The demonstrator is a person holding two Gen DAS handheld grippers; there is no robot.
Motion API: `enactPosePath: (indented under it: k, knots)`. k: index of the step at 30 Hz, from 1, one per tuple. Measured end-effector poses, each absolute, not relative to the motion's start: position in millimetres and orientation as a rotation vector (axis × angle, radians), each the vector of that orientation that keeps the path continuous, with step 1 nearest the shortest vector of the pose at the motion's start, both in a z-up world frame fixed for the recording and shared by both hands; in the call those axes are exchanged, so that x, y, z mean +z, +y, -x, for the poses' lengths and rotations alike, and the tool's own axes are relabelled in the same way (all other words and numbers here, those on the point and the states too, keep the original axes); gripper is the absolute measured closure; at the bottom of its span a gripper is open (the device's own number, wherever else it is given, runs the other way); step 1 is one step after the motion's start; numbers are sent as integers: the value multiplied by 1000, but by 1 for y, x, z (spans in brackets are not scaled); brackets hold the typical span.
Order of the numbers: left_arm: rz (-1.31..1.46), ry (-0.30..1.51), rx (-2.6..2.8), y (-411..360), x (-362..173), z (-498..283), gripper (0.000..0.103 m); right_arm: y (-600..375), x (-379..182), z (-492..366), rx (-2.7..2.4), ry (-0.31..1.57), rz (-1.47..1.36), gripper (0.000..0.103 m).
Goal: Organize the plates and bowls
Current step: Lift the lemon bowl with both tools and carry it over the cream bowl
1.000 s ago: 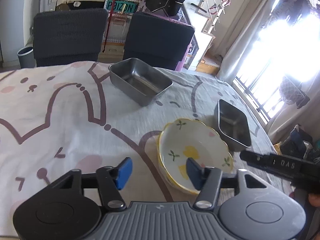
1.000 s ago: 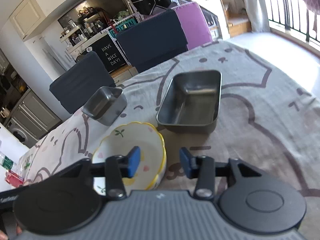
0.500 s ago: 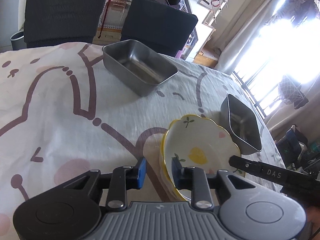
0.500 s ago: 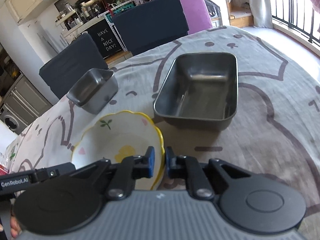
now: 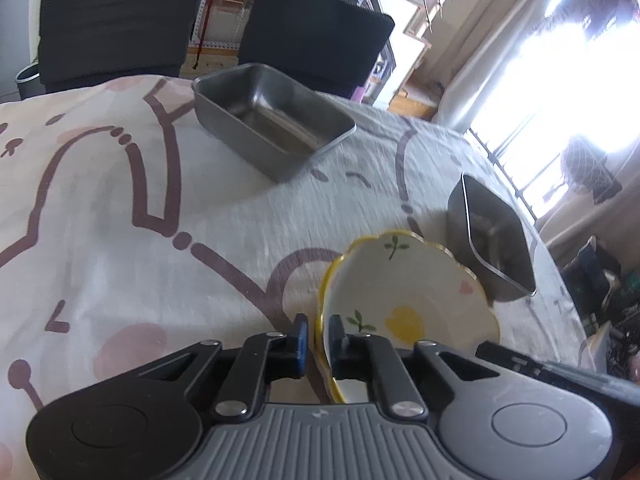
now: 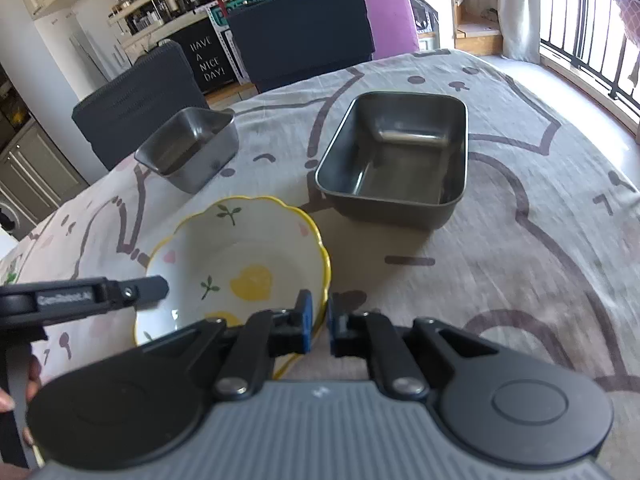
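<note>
Left wrist view: the left gripper [image 5: 318,338] has its blue-padded jaws pinched on the near rim of the flower-print bowl [image 5: 416,292], one pad outside the wall and one inside. The bowl sits toward the near right edge of the table [image 5: 120,240], which is covered in a soft cartoon-print cloth. A small square steel tin [image 5: 494,236] stands just beyond the bowl; a longer rectangular steel pan [image 5: 272,128] lies near the far edge, before two dark chairs.

Right wrist view: the right gripper [image 6: 318,322] clamps the opposite side of the same bowl's [image 6: 240,264] scalloped yellow rim. The steel pan [image 6: 396,160] and tin [image 6: 192,148] stand apart behind it.

The bowl looks like glazed ceramic: stiff, smooth, probably slippery and chip-prone, and moderately heavy. Its thin wavy rim is the only real hold, so two opposed grips suit it. The metal pieces seem light, rigid and dent-resistant.
</note>
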State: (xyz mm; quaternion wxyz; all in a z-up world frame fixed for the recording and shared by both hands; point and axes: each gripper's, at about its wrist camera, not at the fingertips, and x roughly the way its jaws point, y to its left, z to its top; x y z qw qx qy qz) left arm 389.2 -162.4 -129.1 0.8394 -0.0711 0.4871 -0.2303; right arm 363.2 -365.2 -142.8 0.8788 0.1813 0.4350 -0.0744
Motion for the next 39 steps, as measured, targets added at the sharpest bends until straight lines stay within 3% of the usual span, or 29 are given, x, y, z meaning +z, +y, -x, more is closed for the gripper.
enactPosePath:
  k: [6,21,39]
  knots:
    - [118,1024,-497,-168,-134,-389,94,-382,-154,-367,-130,890,-502,93]
    - [78,983,-495,-174,-134,-385,95,-371,-160,-377,-156,871,-410,95]
    - [66,811,-486,-149,-44,-316,95,-357,-85,-325,-107,723,-375,94]
